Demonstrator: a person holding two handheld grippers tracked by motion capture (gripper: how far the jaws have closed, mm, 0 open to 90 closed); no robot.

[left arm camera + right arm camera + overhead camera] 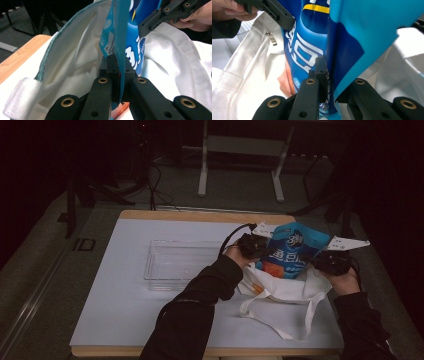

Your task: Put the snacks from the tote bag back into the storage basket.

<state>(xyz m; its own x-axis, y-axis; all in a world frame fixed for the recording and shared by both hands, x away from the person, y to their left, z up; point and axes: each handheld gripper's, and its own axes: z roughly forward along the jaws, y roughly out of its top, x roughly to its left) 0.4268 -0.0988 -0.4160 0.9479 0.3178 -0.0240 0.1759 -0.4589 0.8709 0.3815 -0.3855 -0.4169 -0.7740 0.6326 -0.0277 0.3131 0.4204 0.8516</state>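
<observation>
A blue snack bag (291, 249) with white lettering stands upright, its lower end inside the mouth of a white cloth tote bag (280, 290) lying on the table. My left gripper (252, 245) is shut on the bag's left edge (121, 50). On the opposite side, my right gripper (331, 261) is shut on its right edge (342, 65). The tote's white lining (75, 65) and a small zipper pull (272, 40) show beside the snack bag. The tote's handles (300, 320) trail toward the front edge.
A clear plastic tray (182, 264) sits empty on the white table top (120, 300), left of the tote. The table has a wooden rim (200, 215). Beyond it stand a white metal frame (240, 160) and cables on a dark floor.
</observation>
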